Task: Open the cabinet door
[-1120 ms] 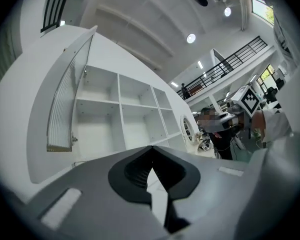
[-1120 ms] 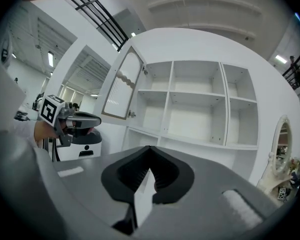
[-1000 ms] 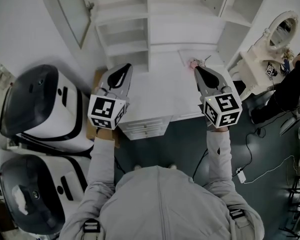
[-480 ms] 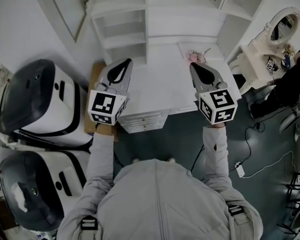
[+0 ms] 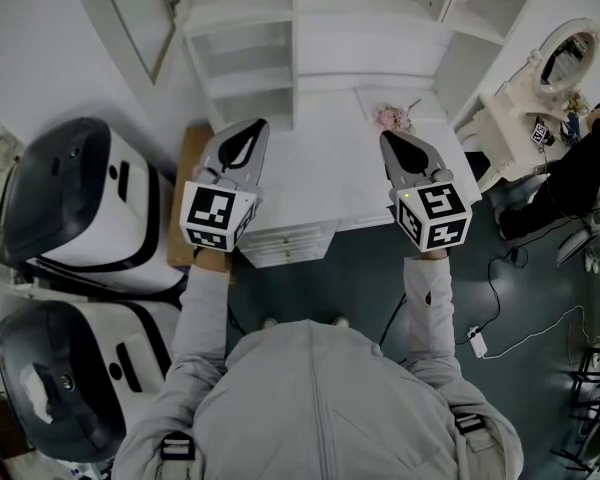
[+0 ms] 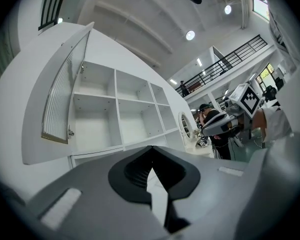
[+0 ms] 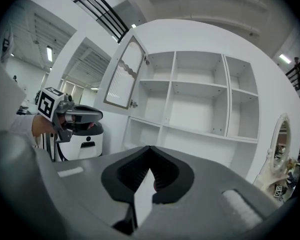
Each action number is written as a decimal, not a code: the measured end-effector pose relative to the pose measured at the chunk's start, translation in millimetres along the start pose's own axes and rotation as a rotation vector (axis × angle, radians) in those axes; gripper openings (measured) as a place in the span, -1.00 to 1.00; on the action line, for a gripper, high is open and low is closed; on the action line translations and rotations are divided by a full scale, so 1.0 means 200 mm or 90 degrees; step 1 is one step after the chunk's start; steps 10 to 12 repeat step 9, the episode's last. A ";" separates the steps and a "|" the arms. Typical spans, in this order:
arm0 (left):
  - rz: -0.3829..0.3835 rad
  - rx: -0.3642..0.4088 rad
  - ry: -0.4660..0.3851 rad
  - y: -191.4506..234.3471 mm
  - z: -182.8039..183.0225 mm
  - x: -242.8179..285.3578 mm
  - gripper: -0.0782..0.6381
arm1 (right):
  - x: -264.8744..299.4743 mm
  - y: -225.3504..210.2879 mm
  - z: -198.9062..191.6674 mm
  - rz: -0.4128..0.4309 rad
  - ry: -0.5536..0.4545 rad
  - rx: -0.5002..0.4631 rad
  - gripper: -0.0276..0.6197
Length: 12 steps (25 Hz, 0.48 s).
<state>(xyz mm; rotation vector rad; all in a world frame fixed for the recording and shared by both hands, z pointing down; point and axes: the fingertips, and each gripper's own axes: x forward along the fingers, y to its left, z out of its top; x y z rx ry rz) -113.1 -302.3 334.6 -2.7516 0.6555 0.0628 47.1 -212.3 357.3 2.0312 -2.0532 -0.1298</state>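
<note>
The white cabinet (image 5: 280, 48) stands behind a white desk (image 5: 320, 183). Its glazed door (image 5: 130, 18) at the left is swung wide open, showing bare shelves. In the left gripper view the door (image 6: 65, 99) hangs out to the left with a small knob (image 6: 70, 132) at its lower edge. The right gripper view shows the same door (image 7: 124, 74) open. My left gripper (image 5: 257, 126) is shut and holds nothing, level over the desk's left end. My right gripper (image 5: 388, 136) is shut and holds nothing too, over the desk's right part. Neither touches the cabinet.
Two white and black machines (image 5: 80, 208) stand on the floor at the left. Pink flowers (image 5: 388, 118) lie on the desk near my right gripper. A white vanity with an oval mirror (image 5: 565, 53) and a person in dark clothes (image 5: 585, 163) are at the right. Cables (image 5: 520, 338) cross the floor.
The head view has shifted slightly. Both grippers stay shut in about the same places over the desk, and the door stays open.
</note>
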 end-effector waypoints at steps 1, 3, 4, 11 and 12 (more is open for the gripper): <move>-0.001 -0.001 0.000 0.00 0.00 0.00 -0.73 | 0.00 0.00 0.00 0.000 0.001 0.001 -0.91; -0.003 -0.001 0.002 -0.01 -0.01 0.00 -0.73 | 0.00 0.00 -0.01 0.001 0.002 0.003 -0.91; -0.005 -0.001 0.003 -0.01 -0.01 0.00 -0.73 | 0.00 0.00 -0.01 0.002 0.002 0.004 -0.91; -0.005 -0.002 0.006 -0.02 -0.01 0.00 -0.73 | 0.00 0.00 -0.01 0.004 0.003 0.006 -0.91; -0.005 -0.002 0.006 -0.02 -0.01 0.00 -0.73 | 0.00 0.00 -0.01 0.004 0.003 0.006 -0.91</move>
